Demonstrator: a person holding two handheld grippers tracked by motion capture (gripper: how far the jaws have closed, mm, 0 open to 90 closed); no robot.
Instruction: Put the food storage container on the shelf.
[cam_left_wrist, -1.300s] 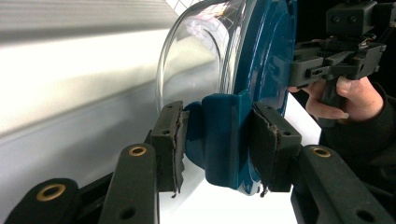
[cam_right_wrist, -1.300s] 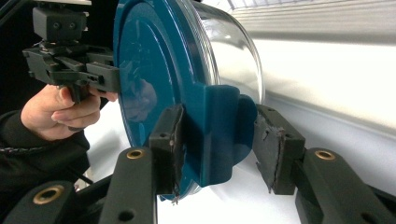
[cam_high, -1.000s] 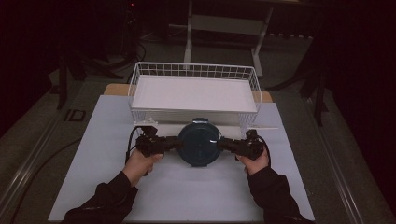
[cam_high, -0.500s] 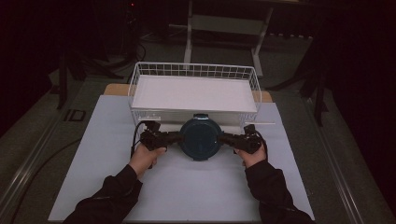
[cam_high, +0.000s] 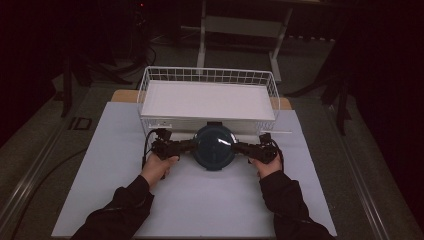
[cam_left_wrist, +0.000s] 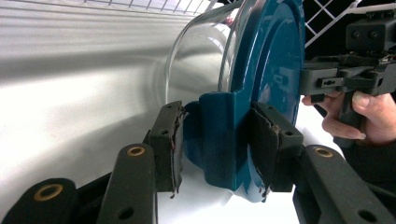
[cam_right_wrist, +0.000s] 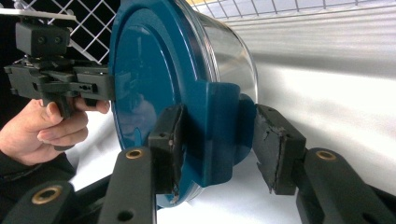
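A round glass container (cam_high: 214, 146) with a dark teal lid (cam_left_wrist: 266, 79) sits between the two hands at the near wall of a white wire basket (cam_high: 150, 82), on the white-covered table (cam_high: 200, 200). In the high view the left hand-held gripper (cam_high: 186, 145) reaches in from the container's left and the right hand-held gripper (cam_high: 241, 146) from its right, each held by a hand with a dark sleeve. In the left gripper view the jaws stand narrowly apart with both pads pressed on the lid's teal side tab (cam_left_wrist: 217, 135). In the right gripper view one pad touches the opposite tab (cam_right_wrist: 219, 130), while the other pad stands just off it with a small gap showing. The clear glass body (cam_right_wrist: 229, 51) shows behind the lid in both gripper views. The basket's floor is white.
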